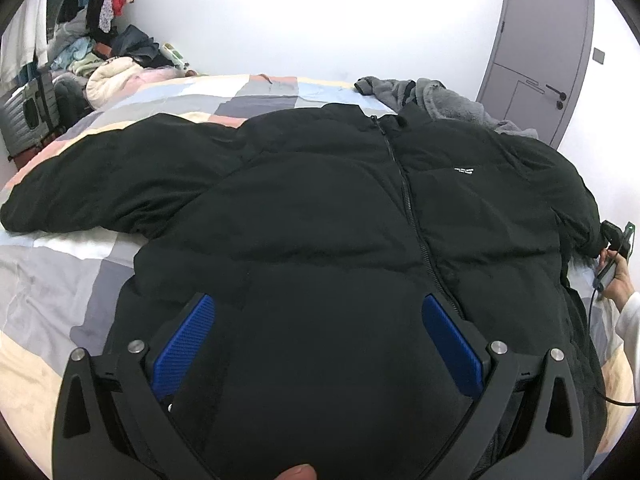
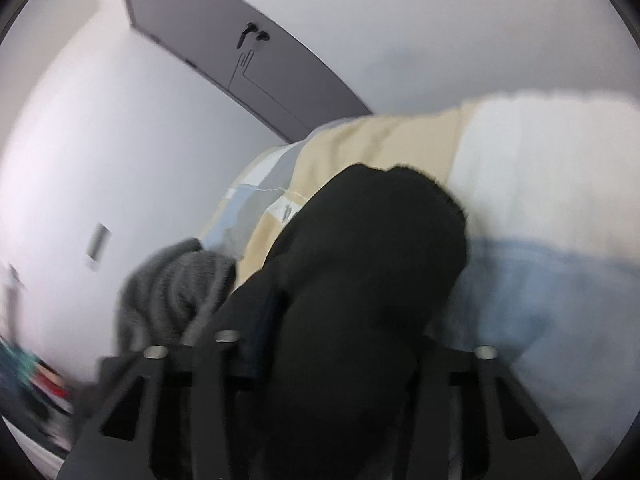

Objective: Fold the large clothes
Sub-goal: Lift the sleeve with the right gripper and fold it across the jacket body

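While the black puffer jacket [image 1: 320, 200] lies front-up and zipped across the patchwork bed [image 1: 60, 280], the left gripper [image 1: 316, 336] hovers over its hem, fingers spread apart. Right gripper [image 2: 340, 344] is clamped on a black sleeve [image 2: 372, 240] near the bed's edge.

So the jacket [image 1: 320, 208] is spread front-up across the bed [image 1: 60, 280], collar toward the far edge, one sleeve [image 1: 100, 192] stretched out to the left edge. A fleece [image 1: 432, 96] sits bunched at the far right corner just behind the collar, and a clothes pile [image 1: 104, 56] is off the far left corner.
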Demonstrator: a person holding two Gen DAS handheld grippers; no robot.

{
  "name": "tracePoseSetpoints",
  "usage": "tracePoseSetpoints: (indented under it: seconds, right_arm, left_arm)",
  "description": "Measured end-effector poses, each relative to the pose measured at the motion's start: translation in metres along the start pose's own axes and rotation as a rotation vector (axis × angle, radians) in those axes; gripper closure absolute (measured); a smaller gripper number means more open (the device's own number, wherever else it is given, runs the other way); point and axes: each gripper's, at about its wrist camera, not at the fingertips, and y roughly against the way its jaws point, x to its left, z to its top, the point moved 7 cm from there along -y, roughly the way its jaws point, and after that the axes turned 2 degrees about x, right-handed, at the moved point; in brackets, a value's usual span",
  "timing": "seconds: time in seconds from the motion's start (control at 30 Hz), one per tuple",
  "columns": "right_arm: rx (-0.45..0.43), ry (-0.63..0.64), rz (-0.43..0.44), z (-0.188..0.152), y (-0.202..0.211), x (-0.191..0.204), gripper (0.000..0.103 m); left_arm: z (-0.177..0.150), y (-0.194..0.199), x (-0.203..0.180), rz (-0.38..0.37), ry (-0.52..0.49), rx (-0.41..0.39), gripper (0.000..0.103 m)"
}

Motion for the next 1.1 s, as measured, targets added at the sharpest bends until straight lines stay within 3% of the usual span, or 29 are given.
tracePoseSetpoints:
  seconds: [0.17,0.3,0.53,0.87,1.1]
  right_arm:
    - [-0.049,0.037,-0.071,0.024,0.019,0.01,0.096]
    - [-0.155,0.005,-0.079,0.061,0.061,0.0,0.099]
    - [-0.211,0.07,-0.13,0.085,0.115,0.03,0.099]
    - [-0.305,0.284,-0.051,0.083,0.216,0.183,0.097]
    - [-0.37,0.496,0.024,0.038,0.287,0.325,0.096]
  left_arm:
    - [0.001,-0.008,0.001,0.011,0.009,0.018,0.0]
    - [0.0,-0.003,-0.002,0.046,-0.032,0.003,0.0]
    - [-0.004,0.008,0.005,0.045,-0.051,0.014,0.0]
    - [-0.001,0.051,0.018,0.074,-0.077,-0.039,0.0]
    - [0.001,0.073,0.029,0.064,-0.077,-0.078,0.0]
